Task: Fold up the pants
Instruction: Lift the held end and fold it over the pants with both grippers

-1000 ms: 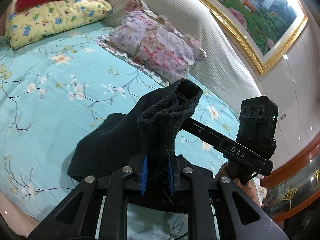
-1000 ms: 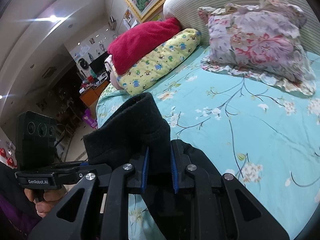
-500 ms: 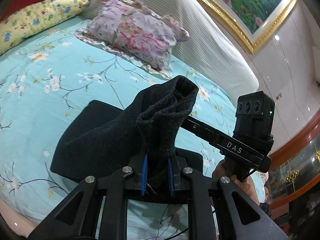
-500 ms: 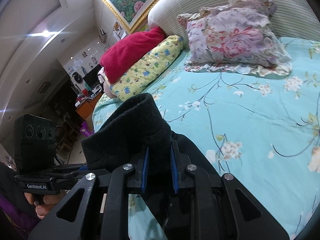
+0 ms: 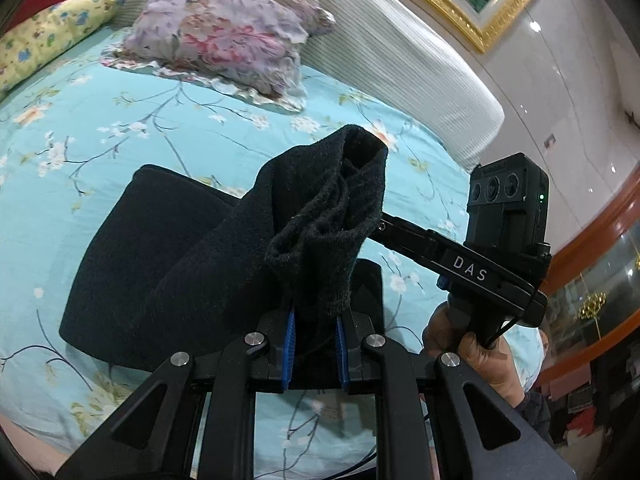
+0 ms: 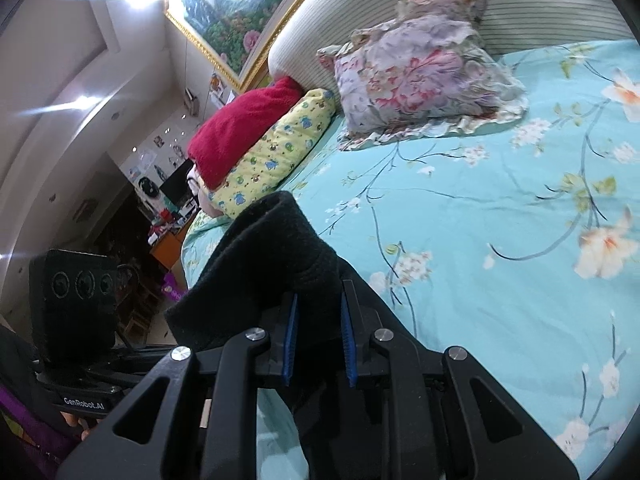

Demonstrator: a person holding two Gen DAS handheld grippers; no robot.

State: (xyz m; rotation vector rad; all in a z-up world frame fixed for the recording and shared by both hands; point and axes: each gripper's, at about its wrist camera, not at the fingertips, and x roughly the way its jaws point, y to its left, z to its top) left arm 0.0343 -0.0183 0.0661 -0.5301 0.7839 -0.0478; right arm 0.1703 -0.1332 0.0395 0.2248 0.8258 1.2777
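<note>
Garment: black knitted fleece pants (image 5: 168, 264), partly lying on the bed, two bunched edges lifted
Left gripper (image 5: 314, 350): blue-padded fingers clamped on one raised bunch of cloth
Right gripper (image 6: 318, 344): fingers clamped on another bunch
Bed: turquoise flowered sheet (image 6: 500, 216)
Pillows: pink-lilac floral pillow (image 5: 224, 36), yellow printed pillow (image 6: 272, 156), red plush cushion (image 6: 240, 124), by the headboard

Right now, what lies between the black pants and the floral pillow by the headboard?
Only bare flowered sheet separates the black pants from the floral pillow; the left wrist view shows it best.
</note>
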